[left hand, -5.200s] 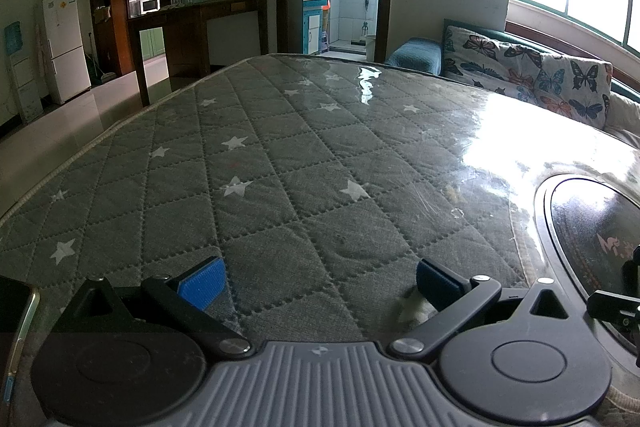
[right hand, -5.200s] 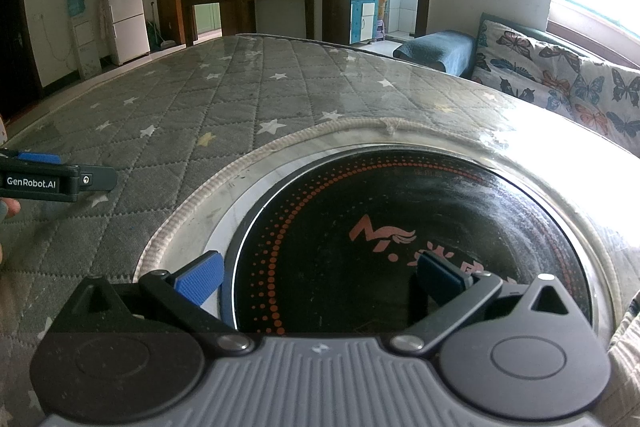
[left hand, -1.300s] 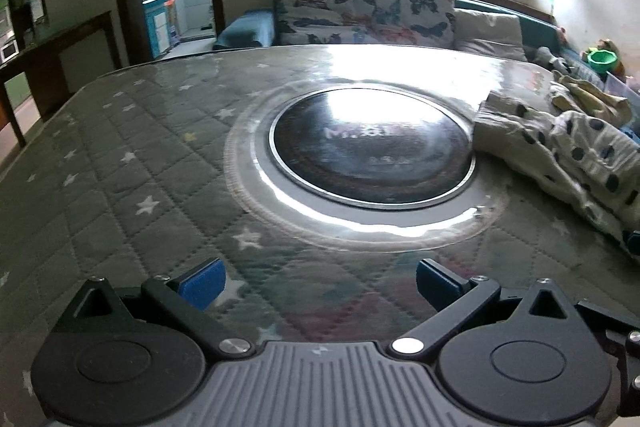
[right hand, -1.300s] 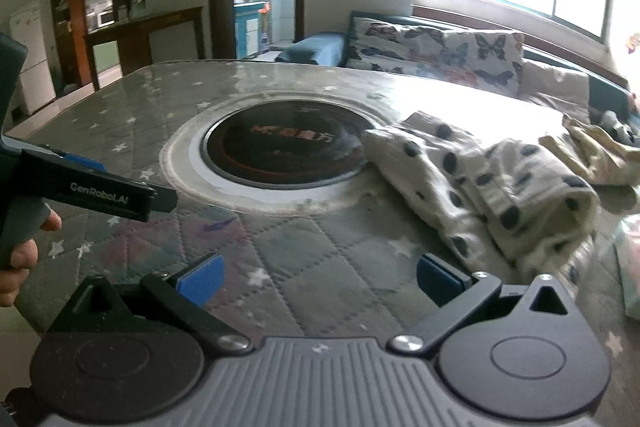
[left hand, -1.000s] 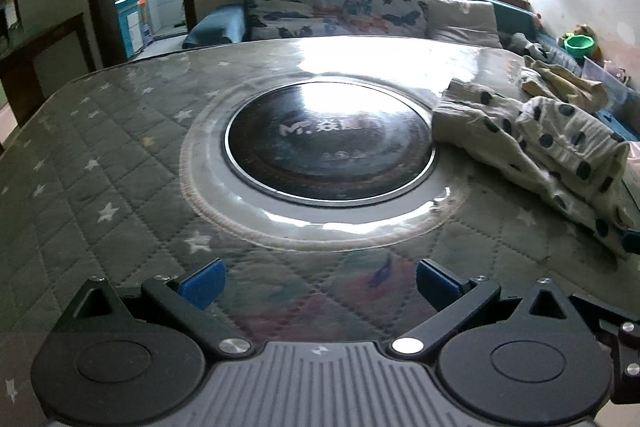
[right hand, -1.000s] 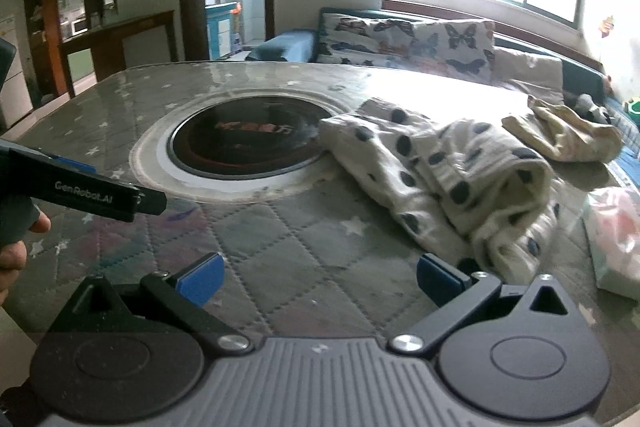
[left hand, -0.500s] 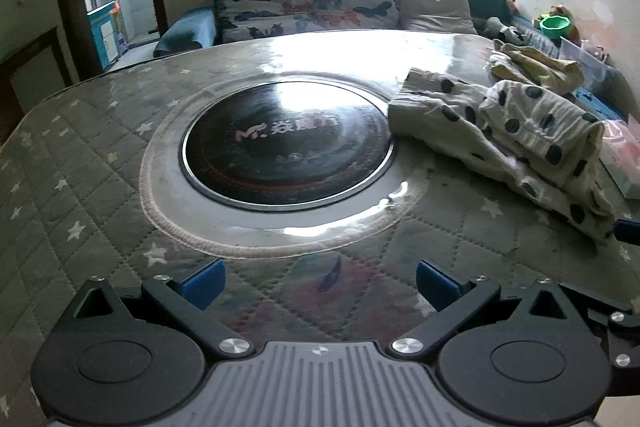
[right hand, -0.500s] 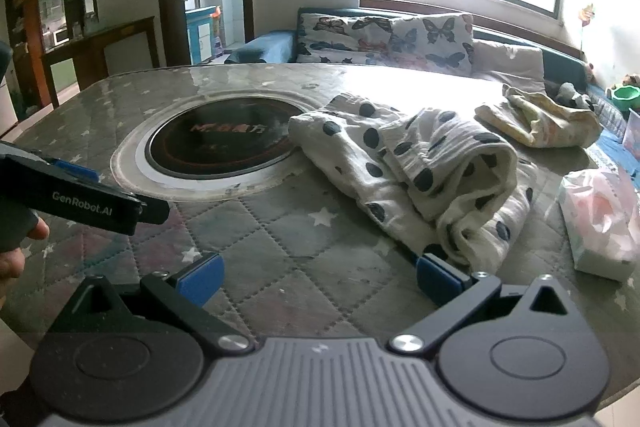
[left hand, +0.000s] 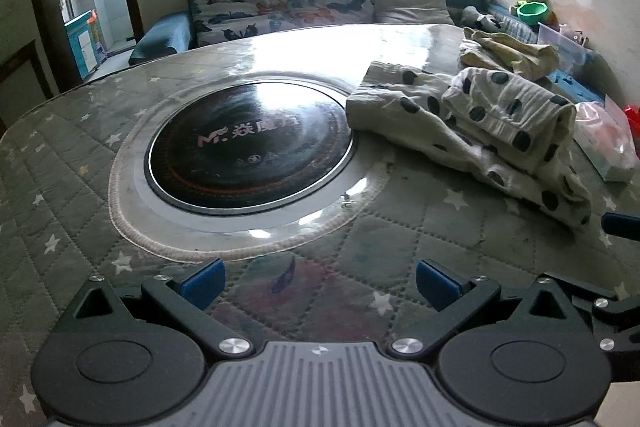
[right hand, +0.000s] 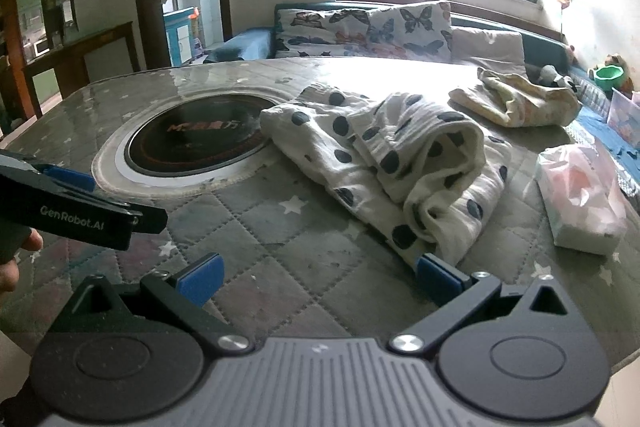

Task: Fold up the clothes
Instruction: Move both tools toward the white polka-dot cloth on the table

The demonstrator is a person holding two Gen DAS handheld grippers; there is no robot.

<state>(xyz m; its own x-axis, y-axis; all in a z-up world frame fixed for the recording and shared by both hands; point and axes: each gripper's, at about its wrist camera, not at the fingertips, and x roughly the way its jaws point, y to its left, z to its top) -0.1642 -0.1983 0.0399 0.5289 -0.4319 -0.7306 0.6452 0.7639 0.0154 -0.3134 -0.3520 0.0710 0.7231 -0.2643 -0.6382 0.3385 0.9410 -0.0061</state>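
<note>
A crumpled cream garment with dark polka dots lies on the quilted star-pattern table, right of the round black cooktop. It also shows in the right wrist view. A second, yellowish garment lies bunched behind it, also seen in the left wrist view. My left gripper is open and empty above the table's near edge. My right gripper is open and empty, its right pad just short of the dotted garment's near corner.
A tissue pack in plastic lies on the table's right side. A sofa with butterfly cushions stands behind the table. Toys and a clear box sit at the far right. The left gripper's body shows at left in the right wrist view.
Both grippers have swung to the right and moved toward the clothes. The dotted garment now sits larger and closer, near the right gripper's right pad. Both stay open.
</note>
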